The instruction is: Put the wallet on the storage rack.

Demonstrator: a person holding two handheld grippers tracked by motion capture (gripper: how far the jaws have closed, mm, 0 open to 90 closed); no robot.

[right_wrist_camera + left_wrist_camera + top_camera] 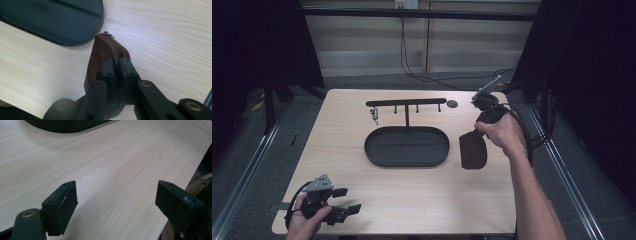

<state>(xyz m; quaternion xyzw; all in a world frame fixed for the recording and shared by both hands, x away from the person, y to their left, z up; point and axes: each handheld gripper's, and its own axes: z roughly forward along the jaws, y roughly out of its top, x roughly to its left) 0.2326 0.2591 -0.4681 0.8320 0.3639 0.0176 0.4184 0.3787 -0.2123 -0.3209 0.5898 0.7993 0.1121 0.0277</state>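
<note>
A brown zipped pouch (473,150) hangs at the right of the table, just off the black oval tray (377,150). My right gripper (475,132) is shut on the pouch's upper edge. In the right gripper view the two jaws pinch the pouch (100,53) along its zipper, with my right gripper (115,66) pointing down at the wood. My left gripper (348,200) rests at the table's near left corner, open. In the left gripper view its fingers (62,205) stand wide apart over bare wood, with nothing between them.
A black rack (406,102) with small hooks stands on a post from the tray's far side; a small keyring (374,115) hangs at its left end. A dark round disc (452,104) lies near the rack's right end. Cables run across the floor behind the table.
</note>
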